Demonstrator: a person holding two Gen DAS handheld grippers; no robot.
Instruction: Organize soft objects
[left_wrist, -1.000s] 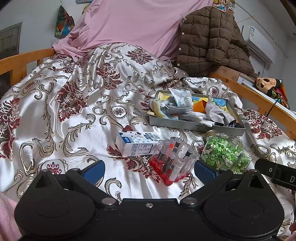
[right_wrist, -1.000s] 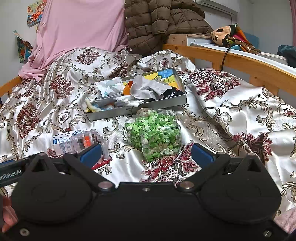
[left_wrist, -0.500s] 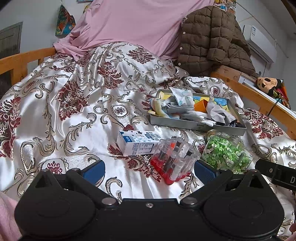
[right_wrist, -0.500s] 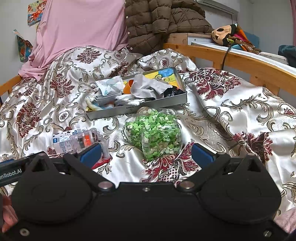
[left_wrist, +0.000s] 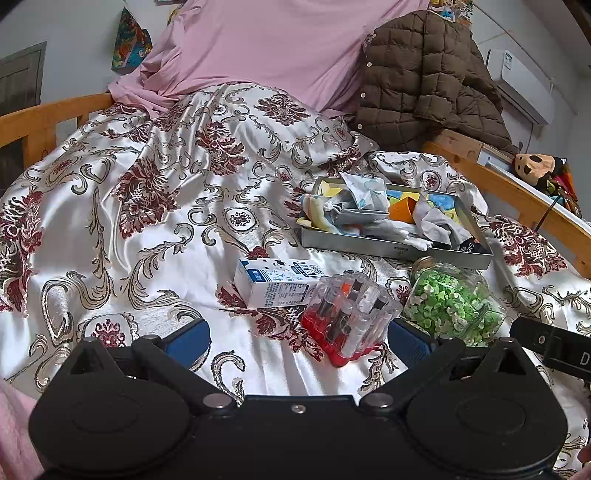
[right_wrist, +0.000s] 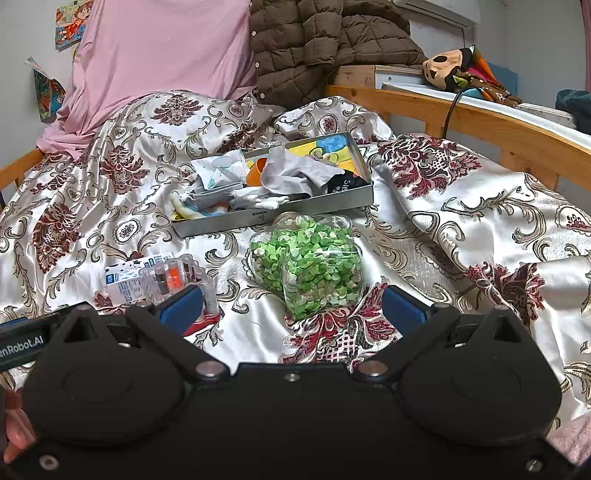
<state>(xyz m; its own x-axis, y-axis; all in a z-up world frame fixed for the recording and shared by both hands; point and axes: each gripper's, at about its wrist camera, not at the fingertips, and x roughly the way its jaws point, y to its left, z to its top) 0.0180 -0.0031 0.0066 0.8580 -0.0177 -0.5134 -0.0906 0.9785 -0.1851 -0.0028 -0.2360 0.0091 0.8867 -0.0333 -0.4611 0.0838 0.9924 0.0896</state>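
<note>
Both claws, left (left_wrist: 298, 338) and right (right_wrist: 291, 304), stay spread wide and empty, barely shifted since earlier. Crumpled cloths (right_wrist: 291, 173) fill a rectangular metal tray (right_wrist: 273, 218) on glossy satin bedding (left_wrist: 155, 229).

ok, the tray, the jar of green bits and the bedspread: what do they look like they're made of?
Tray: looks like thin metal, matte grey, crisp folded rim; printed colours on the floor inside.
Jar: clear and glossy with sharp glints; glass or hard plastic, cannot tell which. It lies on its side.
Bedspread: satin-like fabric, strong sheen along soft folds, with a maroon and gold pattern.
</note>
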